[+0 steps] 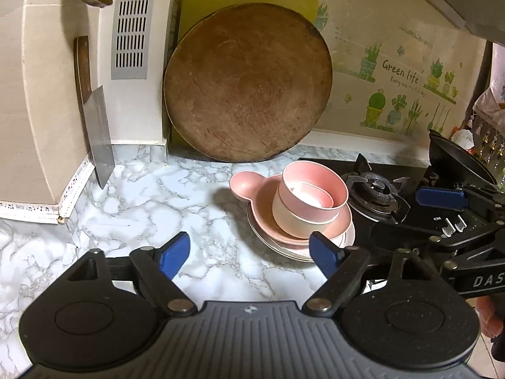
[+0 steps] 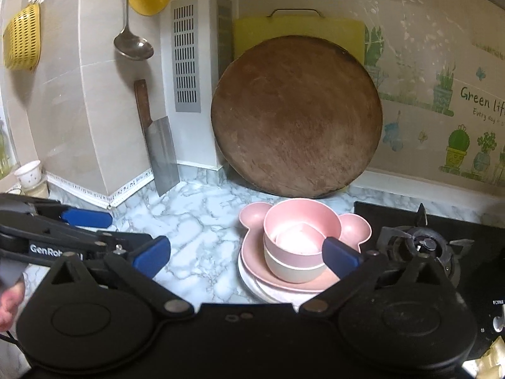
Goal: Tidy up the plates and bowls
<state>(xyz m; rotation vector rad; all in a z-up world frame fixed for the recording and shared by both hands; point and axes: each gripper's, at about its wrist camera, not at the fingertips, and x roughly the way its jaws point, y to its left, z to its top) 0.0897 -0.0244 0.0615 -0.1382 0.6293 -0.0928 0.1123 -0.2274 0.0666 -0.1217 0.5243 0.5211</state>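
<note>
- Two pairs of tongs hung over the white marbled table point(image 1: 151, 195), both spread wide and holding nothing: left tongs point(image 1: 251, 254), right tongs point(image 2: 246, 257).
- One stack held all the dishes: a pale round plate point(image 2: 252, 281) at the bottom, a pink bear-eared plastic dish point(image 2: 252, 218) on it, then a cream bowl point(image 2: 293, 271) with a pink bowl point(image 2: 303, 221) nested inside. A smaller pink piece sat in the top bowl; its shape could not be made out.
- Stack stood on the table beside the black gas hob point(image 1: 375, 195), in front of the round brown wooden chopping board point(image 1: 246, 85) leaning on the wall.
- Key relation: from the left tongs the stack lay ahead and off to the right, its near rim just past the right blue pad point(image 1: 325, 252).
- From the right tongs the stack lay almost straight ahead, slightly right of centre, the right blue pad point(image 2: 341, 257) overlapping the nested bowls in view; contact could not be confirmed.
- Judgement: the right tongs were nearer and better lined up for a grip on the top bowl's rim; the left would need to swing rightward.
- Stack roughly round, so no long axis; the dish's ears pointed toward the wall.
</note>
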